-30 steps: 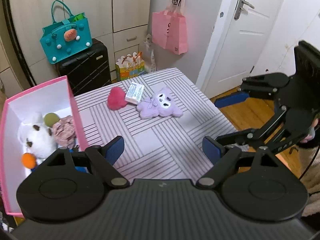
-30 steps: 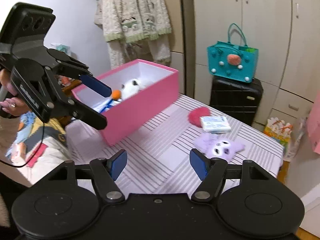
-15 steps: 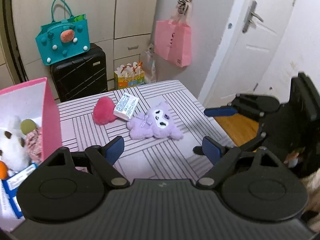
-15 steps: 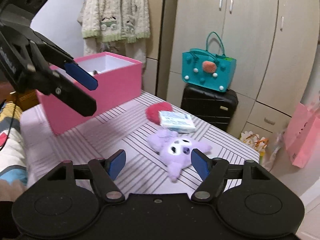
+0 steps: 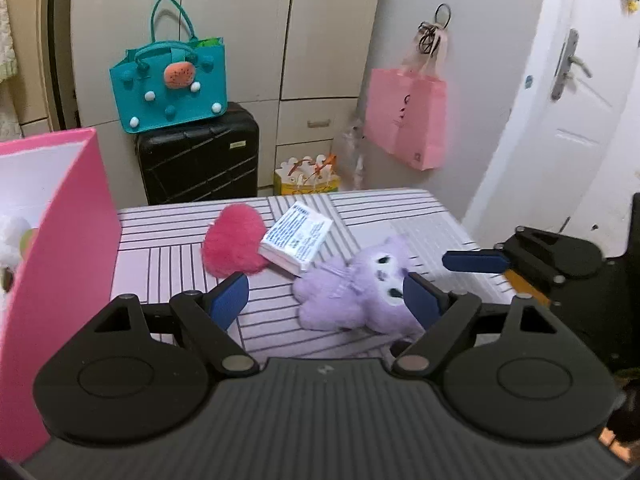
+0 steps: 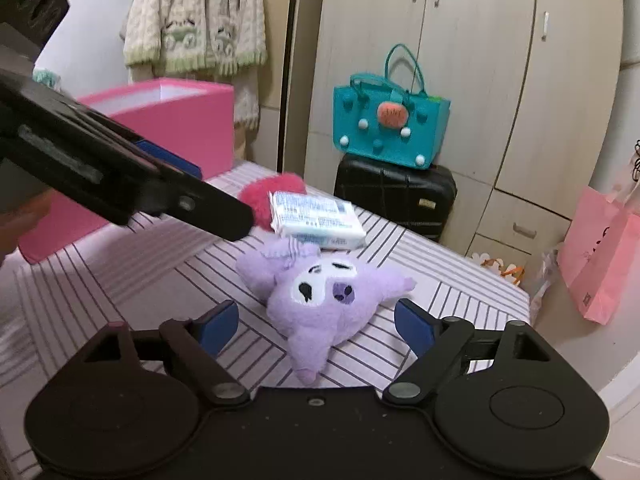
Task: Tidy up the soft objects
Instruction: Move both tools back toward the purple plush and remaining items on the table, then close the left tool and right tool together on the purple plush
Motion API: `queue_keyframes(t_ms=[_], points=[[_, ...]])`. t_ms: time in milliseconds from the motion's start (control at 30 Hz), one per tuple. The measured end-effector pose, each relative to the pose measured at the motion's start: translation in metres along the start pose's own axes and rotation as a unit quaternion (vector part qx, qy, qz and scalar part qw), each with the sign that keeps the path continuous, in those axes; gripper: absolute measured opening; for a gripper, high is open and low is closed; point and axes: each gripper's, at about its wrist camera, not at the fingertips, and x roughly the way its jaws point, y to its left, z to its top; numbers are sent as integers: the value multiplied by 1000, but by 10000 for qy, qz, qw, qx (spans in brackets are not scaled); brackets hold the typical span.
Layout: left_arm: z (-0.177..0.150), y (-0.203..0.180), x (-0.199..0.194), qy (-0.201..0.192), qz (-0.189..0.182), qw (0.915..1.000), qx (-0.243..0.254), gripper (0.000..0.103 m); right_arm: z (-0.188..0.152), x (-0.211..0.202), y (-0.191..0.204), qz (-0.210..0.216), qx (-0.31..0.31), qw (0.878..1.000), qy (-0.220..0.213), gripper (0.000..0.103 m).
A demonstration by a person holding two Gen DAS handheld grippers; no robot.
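Two grippers, both spread wide, closing on one fluffy purple plush toy (image 6: pixel 320 300).
Right gripper (image 6: pixel 316 322) nearer, plush lengthwise between its fingers; left gripper (image 5: pixel 326 300) empty alongside.

Home bedroom/spare rm: beige built-in wardrobe (image 6: pixel 480 80) w/ drawers along the wall, white door (image 5: pixel 576 128) w/ lever handle. Knit cardigan (image 6: pixel 196 20) hangs by the wardrobe, pink gift bag (image 5: pixel 408 120) on a wall hook, teal felt tote (image 5: pixel 172 84) on a black suitcase (image 5: pixel 200 160). Striped-cloth table (image 5: pixel 168 248) w/ plush toys, pink storage box (image 6: pixel 184 120) beside.
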Motion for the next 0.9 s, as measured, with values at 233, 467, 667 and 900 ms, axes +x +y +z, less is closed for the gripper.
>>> queue_keyframes(t_ms=[233,467,667,900], points=[[-6,18,39,341,-300,9975,-548,77,-1,24,-15,185,454,9986,208,88],[-11,26,55,505,-482,9946,-765,55,-4,34,-25,471,896,9945,280,84],[-14,31,60,665,-834,9892,-1009,42,-6,34,-11,222,595,9978,175,71],[-19,30,55,537,-831,9903,-972,40,-7,28,-8,26,683,9975,158,62]])
